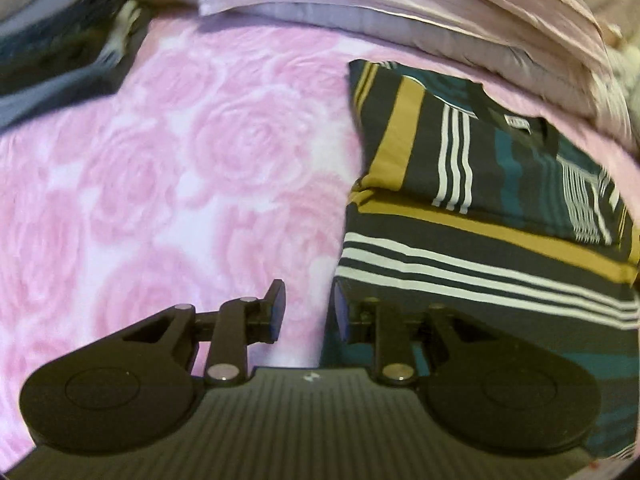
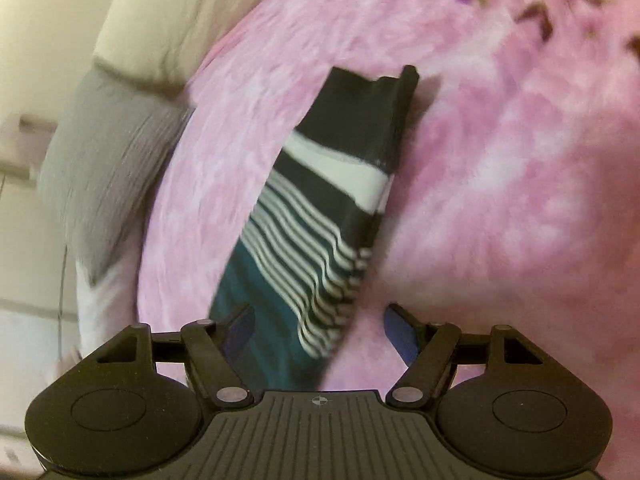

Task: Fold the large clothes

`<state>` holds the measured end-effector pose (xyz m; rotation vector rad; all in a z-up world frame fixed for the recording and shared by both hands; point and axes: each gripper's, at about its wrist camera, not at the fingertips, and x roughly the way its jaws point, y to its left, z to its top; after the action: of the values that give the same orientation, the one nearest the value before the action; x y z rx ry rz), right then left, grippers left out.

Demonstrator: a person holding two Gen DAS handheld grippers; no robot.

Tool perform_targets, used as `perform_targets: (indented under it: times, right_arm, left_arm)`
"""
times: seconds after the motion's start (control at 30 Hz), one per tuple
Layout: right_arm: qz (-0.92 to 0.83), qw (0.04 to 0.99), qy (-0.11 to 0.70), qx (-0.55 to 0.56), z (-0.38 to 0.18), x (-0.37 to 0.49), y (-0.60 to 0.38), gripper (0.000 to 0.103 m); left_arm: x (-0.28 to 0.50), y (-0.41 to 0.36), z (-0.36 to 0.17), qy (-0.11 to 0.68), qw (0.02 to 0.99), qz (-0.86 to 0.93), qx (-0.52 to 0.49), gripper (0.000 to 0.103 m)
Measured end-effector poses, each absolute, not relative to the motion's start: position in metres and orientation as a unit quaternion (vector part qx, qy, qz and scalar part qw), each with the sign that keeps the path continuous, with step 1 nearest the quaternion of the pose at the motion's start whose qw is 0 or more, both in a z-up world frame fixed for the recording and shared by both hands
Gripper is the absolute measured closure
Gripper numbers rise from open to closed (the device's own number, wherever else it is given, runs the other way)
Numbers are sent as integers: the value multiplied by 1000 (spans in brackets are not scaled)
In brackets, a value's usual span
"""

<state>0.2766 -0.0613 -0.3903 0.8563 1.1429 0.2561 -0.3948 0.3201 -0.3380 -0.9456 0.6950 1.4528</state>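
A dark striped garment (image 1: 472, 168) with mustard, teal and white bands lies folded on the pink rose-patterned blanket (image 1: 200, 168), its collar toward the pillows. My left gripper (image 1: 309, 312) hovers at the garment's left edge with a narrow gap between its pads and only blanket showing in that gap. In the right wrist view the same garment (image 2: 320, 208) appears as a long folded strip on the blanket (image 2: 500, 168). My right gripper (image 2: 320, 330) stands wide open above its near end, the pads clear of the cloth.
Lilac pillows (image 1: 400, 4) lie along the far side of the bed. A pile of dark folded clothes (image 1: 60, 52) sits at the far left. A grey cushion (image 2: 112, 160) and cream bedding (image 2: 168, 20) border the blanket on the left in the right wrist view.
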Motion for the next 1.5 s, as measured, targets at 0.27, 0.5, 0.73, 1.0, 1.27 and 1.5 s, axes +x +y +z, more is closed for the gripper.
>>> perform_targets:
  times: [0.27, 0.5, 0.73, 1.0, 1.27, 1.5]
  right_arm:
    - [127, 823, 492, 253, -352, 292, -14, 99]
    - [348, 881, 314, -58, -232, 177, 170, 99]
    - [658, 716, 108, -206, -194, -63, 273, 98]
    - [718, 547, 121, -413, -292, -169, 242, 46]
    - [527, 671, 191, -485, -336, -56, 230, 47]
    - [525, 651, 140, -531, -353, -26, 236, 62]
  left_arm:
    - [-417, 321, -329, 268, 580, 639, -427, 81]
    - [-434, 317, -328, 235, 572, 639, -458, 81]
    - [-446, 311, -337, 206, 567, 635, -484, 81]
    - [-462, 307, -352, 207, 565, 625, -498, 81]
    - [-438, 375, -339, 180, 628, 588, -478, 81]
    - [-398, 446, -335, 127, 651, 542, -516, 77]
